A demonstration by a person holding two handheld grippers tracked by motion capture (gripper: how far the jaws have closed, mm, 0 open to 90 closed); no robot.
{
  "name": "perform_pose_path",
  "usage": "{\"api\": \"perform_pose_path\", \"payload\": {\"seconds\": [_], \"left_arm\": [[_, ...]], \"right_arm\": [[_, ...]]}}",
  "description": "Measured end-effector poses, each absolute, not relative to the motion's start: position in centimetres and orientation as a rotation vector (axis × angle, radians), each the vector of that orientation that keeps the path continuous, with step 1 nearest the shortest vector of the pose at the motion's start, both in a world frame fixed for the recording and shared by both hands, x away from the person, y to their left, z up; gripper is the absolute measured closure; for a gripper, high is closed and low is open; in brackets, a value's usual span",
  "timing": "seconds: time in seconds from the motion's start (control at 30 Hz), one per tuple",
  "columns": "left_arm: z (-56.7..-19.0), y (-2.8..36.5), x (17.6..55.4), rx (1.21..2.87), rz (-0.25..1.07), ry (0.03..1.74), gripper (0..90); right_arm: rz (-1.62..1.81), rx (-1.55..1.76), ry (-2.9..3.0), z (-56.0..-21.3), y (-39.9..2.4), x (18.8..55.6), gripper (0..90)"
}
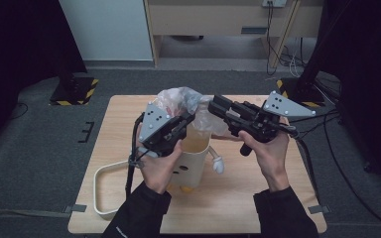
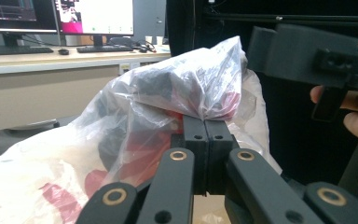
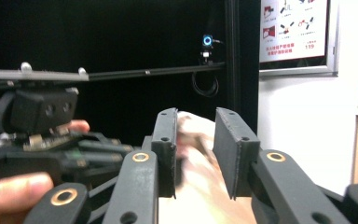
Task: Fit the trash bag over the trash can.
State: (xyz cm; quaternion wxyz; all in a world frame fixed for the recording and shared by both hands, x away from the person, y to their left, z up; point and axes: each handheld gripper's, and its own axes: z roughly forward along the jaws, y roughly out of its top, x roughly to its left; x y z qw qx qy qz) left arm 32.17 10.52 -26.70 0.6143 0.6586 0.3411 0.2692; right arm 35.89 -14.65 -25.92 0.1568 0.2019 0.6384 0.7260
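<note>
The clear plastic bag (image 1: 186, 101) sits in the mouth of the small cream bin (image 1: 194, 161) standing on the bench (image 1: 238, 198), its top bunched up above the rim. The left tool (image 1: 188, 118) is pressed together on a fold of that film; in the left gripper view its jaws meet with the plastic (image 2: 200, 88) caught between them. The right tool (image 1: 216, 104) is at the bag's other side with its jaws spread, the film (image 3: 193, 140) lying blurred in the gap but not clamped. To do this step well, I judge the left pinch should stay firm and steady while the right tool takes a fresh bite of the rim opposite, low enough to catch a doubled edge. Pulling apart gently and evenly should avoid tearing the thin film or tipping the light bin.
</note>
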Motion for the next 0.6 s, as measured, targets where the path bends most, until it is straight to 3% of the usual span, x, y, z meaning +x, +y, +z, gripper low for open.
{"api": "perform_pose_path", "payload": {"seconds": [0.6], "left_arm": [[-27.4,15.6,30.9,1.634,0.642,0.765,89.7]], "right_arm": [[1.921,0.596,1.881,-26.8,-14.0,36.7,64.4]]}}
